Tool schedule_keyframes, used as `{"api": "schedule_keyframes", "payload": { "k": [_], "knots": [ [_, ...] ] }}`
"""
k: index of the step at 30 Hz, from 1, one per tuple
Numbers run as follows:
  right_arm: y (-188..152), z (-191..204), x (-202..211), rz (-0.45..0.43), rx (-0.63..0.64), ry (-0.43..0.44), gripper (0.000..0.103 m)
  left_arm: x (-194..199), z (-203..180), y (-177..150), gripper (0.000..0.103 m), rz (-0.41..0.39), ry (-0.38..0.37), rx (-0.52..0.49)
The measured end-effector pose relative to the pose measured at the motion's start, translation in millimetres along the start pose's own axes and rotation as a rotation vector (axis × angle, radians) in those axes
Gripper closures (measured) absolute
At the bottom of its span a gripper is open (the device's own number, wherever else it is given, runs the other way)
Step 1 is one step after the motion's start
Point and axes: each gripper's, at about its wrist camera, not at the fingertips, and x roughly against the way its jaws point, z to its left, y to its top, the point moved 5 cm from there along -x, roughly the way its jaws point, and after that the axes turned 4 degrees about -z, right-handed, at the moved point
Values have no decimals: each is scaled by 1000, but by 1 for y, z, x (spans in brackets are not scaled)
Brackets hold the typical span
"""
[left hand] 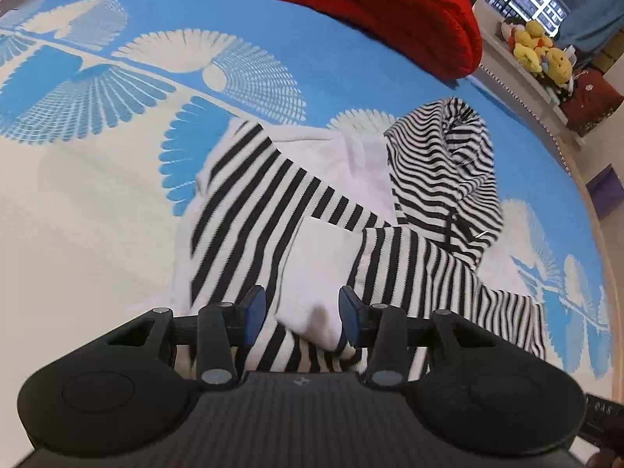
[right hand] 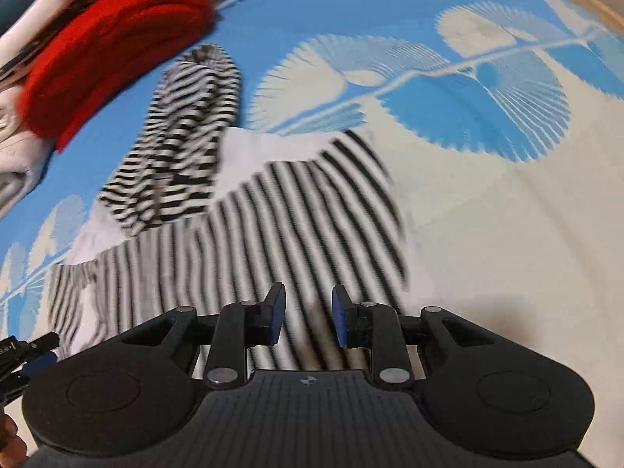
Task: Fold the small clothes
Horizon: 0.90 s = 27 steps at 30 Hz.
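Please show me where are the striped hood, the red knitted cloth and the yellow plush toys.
striped hood point(left hand: 440, 163), left wrist view, on its narrow-striped side.
red knitted cloth point(left hand: 390, 4), left wrist view, on the middle of its top.
yellow plush toys point(left hand: 540, 48), left wrist view, on the yellow body in the group's middle.

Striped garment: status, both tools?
Left tool open over striped garment, no grip. Right tool open, nothing held. Red knit clear of it.

A black-and-white striped garment point(left hand: 273, 210) with plain white panels lies on a blue bedspread point(left hand: 273, 7) printed with white fan-shaped leaves. At 12 o'clock sits a red knit point(left hand: 390, 11); at 2 o'clock, yellow plush toys point(left hand: 540, 48).
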Motion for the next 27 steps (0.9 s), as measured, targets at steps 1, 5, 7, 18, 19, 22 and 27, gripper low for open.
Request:
{"api": "schedule_keyframes", "payload": {
  "k": [1, 5, 7, 18, 19, 22, 27],
  "knots": [
    [-1, -6, -4, 17, -15, -11, 76, -6, -1, -1, 57, 7, 14, 0],
    [-9, -27, -21, 102, -95, -23, 76, -23, -6, -4, 55, 24, 41, -29],
    [-11, -32, -27, 130, -114, -24, 76, -26, -13, -6, 55, 19, 65, -90],
    [-8, -33, -31, 112, -84, -81, 76, -20, -7, -6, 76, 34, 44, -116],
    [-8, -36, -32, 103, -82, -106, 77, -22, -6, -8, 76, 56, 30, -112],
    [-8, -46, -33, 101, -130, -120, 84, -24, -6, -11, 75, 77, 9, -99],
    [-6, -42, -29, 94, -125, -133, 84, -24, -2, -4, 75, 50, -47, -20]
  ]
}}
